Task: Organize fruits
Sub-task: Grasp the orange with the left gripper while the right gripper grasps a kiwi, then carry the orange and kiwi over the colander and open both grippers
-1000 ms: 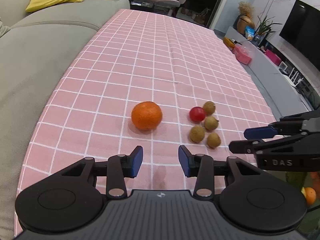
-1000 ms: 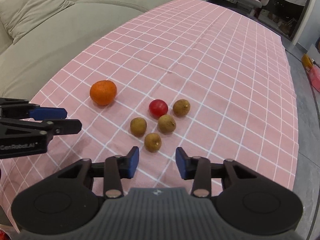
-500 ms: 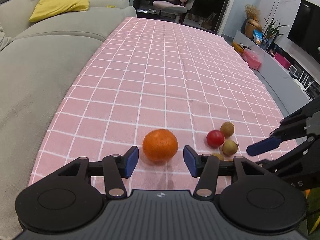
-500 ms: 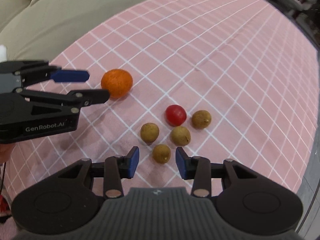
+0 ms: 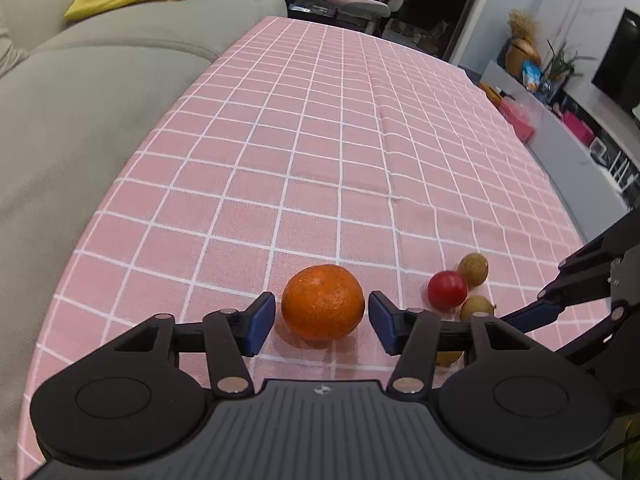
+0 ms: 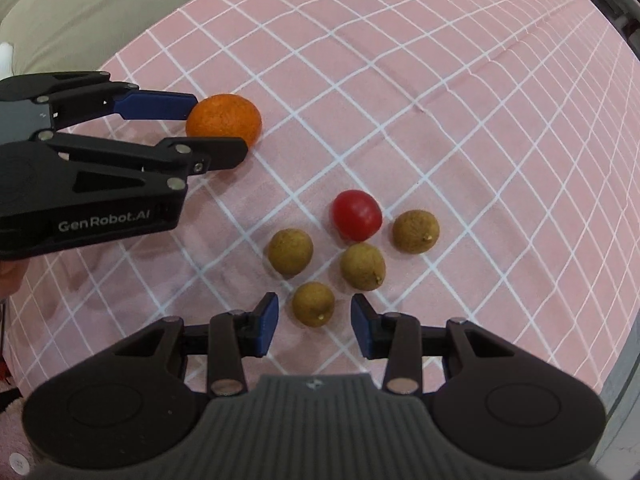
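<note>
Right wrist view showed one orange (image 6: 224, 120), one red fruit (image 6: 357, 215) and four small brown fruits on the pink checked cloth (image 6: 460, 80), near its edge by the grey sofa (image 6: 80, 4). The left gripper (image 5: 322, 320) was open, with the orange between its blue pads (image 5: 260, 318) but not squeezed. The right gripper (image 6: 314, 324) was open too, around the nearest brown fruit (image 6: 313, 304). The other three brown fruits (image 6: 362, 266) sat close by the red one.
</note>
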`<act>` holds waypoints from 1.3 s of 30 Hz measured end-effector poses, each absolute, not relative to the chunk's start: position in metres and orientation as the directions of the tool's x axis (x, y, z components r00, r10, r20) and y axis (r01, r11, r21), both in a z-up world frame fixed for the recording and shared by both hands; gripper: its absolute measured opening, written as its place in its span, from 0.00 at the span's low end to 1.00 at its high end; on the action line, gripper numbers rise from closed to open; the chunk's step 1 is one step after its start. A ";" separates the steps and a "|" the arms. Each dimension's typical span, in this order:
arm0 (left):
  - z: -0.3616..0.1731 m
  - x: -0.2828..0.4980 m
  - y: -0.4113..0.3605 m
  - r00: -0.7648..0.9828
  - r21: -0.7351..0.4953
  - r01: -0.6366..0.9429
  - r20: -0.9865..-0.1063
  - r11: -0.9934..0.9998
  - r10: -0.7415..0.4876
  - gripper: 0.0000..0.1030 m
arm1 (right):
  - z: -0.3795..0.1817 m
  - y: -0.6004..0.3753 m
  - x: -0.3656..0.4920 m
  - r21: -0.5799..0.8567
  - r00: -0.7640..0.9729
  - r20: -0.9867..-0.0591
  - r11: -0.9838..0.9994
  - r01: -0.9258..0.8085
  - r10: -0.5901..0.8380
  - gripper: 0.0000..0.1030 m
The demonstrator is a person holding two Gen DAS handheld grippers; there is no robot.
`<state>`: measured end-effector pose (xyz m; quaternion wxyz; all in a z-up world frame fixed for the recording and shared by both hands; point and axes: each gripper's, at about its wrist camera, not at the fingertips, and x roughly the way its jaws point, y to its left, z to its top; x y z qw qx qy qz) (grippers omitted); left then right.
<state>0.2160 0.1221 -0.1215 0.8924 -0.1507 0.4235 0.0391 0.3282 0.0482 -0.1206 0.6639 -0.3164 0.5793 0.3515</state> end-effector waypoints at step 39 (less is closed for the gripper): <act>0.007 0.119 0.052 0.741 -0.249 0.014 -0.648 0.968 -0.178 0.47 | 0.009 -0.026 0.200 0.014 0.314 -0.873 0.664 -0.748 0.372 0.19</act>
